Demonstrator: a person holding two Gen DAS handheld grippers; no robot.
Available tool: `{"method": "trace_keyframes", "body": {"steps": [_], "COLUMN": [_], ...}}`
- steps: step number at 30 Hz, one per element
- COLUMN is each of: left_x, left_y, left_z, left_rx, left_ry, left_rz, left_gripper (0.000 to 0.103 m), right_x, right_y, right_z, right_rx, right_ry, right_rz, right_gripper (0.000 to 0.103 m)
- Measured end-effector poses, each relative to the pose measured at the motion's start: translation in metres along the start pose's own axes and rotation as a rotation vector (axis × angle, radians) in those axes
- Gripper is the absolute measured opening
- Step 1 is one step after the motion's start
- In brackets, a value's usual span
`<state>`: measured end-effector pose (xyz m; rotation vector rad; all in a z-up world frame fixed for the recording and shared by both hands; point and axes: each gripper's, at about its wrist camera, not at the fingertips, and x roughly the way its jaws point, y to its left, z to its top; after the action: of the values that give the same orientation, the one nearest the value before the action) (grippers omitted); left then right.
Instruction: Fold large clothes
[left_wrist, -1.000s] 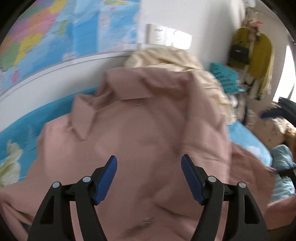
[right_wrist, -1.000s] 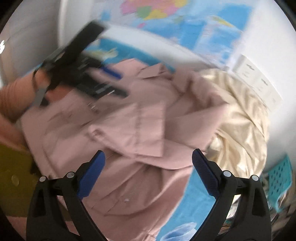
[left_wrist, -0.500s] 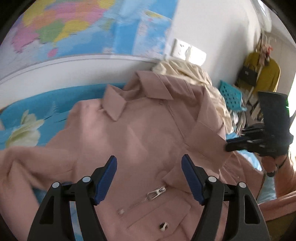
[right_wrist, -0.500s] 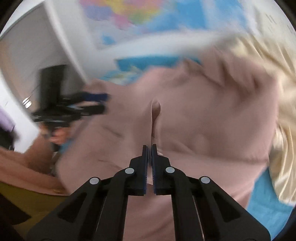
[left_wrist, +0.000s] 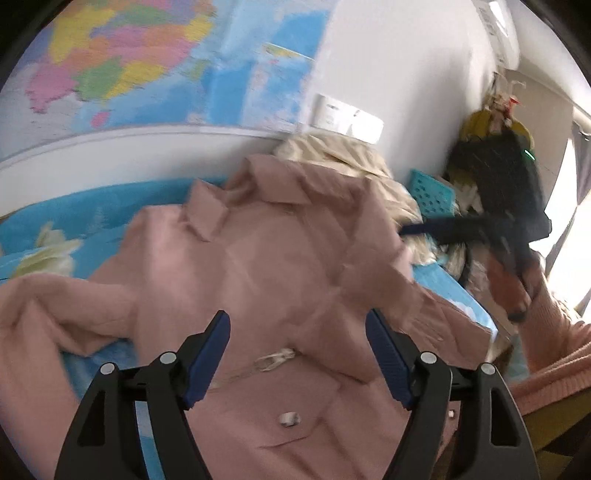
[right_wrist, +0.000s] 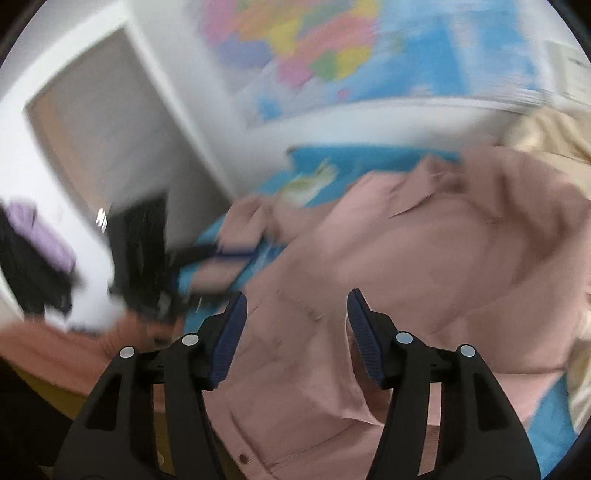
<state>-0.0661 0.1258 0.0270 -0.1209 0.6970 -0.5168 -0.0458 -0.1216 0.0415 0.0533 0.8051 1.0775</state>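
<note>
Left tongs (left_wrist: 297, 354) and right tongs (right_wrist: 293, 332): both released, empty, above pink jacket (left_wrist: 280, 258) spread ahead on bed (left_wrist: 85, 218).

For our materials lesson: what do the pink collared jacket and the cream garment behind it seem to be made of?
Pink collared jacket: apparently matte woven cloth, cotton-like; it holds sharp creases and a crisp collar. Cream garment: seemingly a thinner, softer fabric, bunched in fine crumpled folds; blur leaves its weave unclear.

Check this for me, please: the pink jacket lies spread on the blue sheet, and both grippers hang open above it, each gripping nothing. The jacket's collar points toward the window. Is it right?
Not quite. In the left wrist view the collar of the pink jacket points toward the wall map, not the window.
</note>
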Motion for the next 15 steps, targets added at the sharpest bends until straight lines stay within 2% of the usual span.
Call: {"method": "trace_keyframes", "body": {"steps": [1, 3, 4, 5, 7, 9, 10, 11, 15], "left_x": [0.007, 0.018, 0.023, 0.030, 0.039, 0.044, 0.045, 0.044, 0.020], "left_y": [-0.009, -0.021, -0.026, -0.030, -0.031, -0.028, -0.027, -0.023, -0.003], "left_z": [0.001, 0.002, 0.002, 0.001, -0.004, -0.009, -0.011, -0.014, -0.019], "left_rx": [0.018, 0.047, 0.058, 0.065, 0.059, 0.042, 0.032, 0.017, -0.066], "left_ry": [0.009, 0.020, 0.028, 0.042, 0.067, 0.088, 0.093, 0.100, 0.072], "left_rz": [-0.029, -0.042, -0.046, -0.059, -0.074, -0.066, -0.064, -0.061, -0.053], "left_gripper": [0.074, 0.077, 0.079, 0.079, 0.079, 0.079, 0.079, 0.079, 0.079], "right_x": [-0.009, -0.013, -0.010, -0.006, 0.011, 0.029, 0.037, 0.044, 0.056], "right_y": [-0.012, -0.030, -0.037, -0.043, -0.050, -0.052, -0.051, -0.045, 0.012], "right_z": [0.002, -0.002, -0.006, -0.012, -0.029, -0.042, -0.048, -0.051, -0.038], "right_rx": [0.029, 0.077, 0.097, 0.108, 0.124, 0.133, 0.137, 0.135, -0.004], "right_ry": [-0.024, -0.014, 0.015, 0.043, 0.122, 0.193, 0.221, 0.245, 0.212], "right_rz": [-0.045, -0.066, -0.054, -0.060, -0.089, -0.066, -0.044, -0.009, 0.112], "right_gripper": [0.057, 0.063, 0.070, 0.073, 0.071, 0.051, 0.027, 0.008, 0.006]}}
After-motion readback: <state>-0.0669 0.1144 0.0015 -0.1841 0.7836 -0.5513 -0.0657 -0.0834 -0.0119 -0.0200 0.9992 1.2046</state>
